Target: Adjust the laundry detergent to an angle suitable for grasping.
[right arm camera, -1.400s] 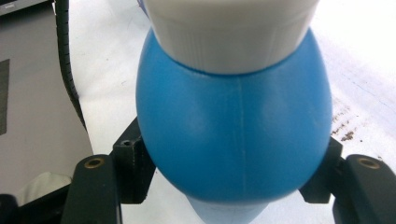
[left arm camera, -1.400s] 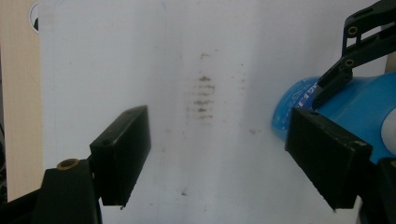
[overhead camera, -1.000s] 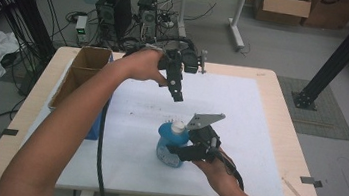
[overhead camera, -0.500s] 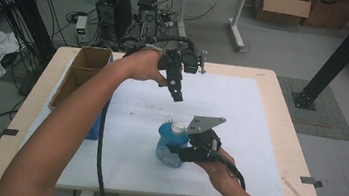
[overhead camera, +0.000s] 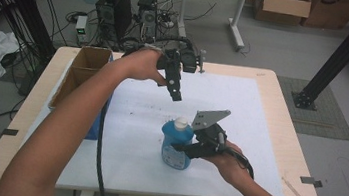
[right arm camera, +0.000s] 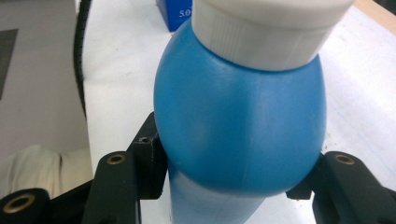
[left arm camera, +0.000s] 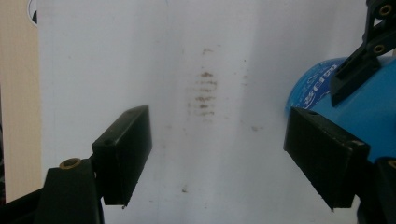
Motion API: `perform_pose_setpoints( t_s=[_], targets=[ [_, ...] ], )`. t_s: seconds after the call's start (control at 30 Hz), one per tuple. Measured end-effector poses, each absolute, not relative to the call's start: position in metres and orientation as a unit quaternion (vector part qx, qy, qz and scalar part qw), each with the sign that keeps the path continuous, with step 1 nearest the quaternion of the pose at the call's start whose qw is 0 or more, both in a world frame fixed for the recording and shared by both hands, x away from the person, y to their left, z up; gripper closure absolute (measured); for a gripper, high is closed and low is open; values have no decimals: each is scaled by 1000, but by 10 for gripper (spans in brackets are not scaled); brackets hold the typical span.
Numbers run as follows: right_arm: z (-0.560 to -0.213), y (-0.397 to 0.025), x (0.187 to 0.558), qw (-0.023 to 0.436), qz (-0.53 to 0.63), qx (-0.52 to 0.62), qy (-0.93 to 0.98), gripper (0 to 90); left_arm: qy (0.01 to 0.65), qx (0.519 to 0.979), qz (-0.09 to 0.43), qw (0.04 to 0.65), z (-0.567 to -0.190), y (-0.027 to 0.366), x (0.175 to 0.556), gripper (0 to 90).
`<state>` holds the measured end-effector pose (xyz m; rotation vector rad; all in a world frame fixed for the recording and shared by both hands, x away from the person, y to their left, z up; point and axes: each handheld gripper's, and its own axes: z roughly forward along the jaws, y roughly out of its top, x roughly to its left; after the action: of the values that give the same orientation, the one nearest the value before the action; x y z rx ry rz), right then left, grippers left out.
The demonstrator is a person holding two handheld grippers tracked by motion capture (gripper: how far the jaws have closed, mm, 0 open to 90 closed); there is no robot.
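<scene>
On the white sheet [overhead camera: 258, 138] that covers the table stands one blue bottle [overhead camera: 175, 146], upright, with one white cap [overhead camera: 181, 124] on top. The right gripper [overhead camera: 191, 149] is clamped on this bottle from its right side, one black jaw pressed on each flank of the rounded shoulder just under the cap, as the right gripper view shows. One grey three-cornered plate [overhead camera: 210, 117] sits on top of that gripper, just right of the cap. The left gripper [overhead camera: 176, 97] hangs above the sheet, beyond the bottle and well apart from it, its two jaws spread wide with nothing between them. In the left gripper view there is a patch of brown smudges [left arm camera: 204, 93] on the sheet left of the bottle, and white print runs along the bottle's base, too blurred to read. One open cardboard box [overhead camera: 82, 74] lies far left of the bottle at the table edge. Behind the bottle in the right gripper view is one dark blue object [right arm camera: 175, 14] with white figures reading "5.0"
</scene>
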<state>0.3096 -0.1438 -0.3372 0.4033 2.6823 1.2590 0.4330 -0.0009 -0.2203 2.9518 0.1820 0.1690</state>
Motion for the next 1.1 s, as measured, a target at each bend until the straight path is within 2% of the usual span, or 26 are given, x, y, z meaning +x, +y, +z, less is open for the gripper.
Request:
perform_pose_setpoints(
  t_s=[0.23,0.43,0.73,0.83,1.1],
  targets=[
    [-321,-157,323,51,417,77,904,454,63,992,60,90,-220,-1,434,241],
    [-314,-164,331,49,413,24,909,453,68,992,60,89,-221,0,434,241],
    [-317,-170,345,27,426,-21,904,453,70,992,61,85,-221,0,435,240],
    [-318,-171,351,7,433,-29,901,453,73,992,61,86,-221,1,435,240],
    [-325,-169,357,11,435,-49,899,452,75,992,62,82,-222,1,435,239]
  ],
)
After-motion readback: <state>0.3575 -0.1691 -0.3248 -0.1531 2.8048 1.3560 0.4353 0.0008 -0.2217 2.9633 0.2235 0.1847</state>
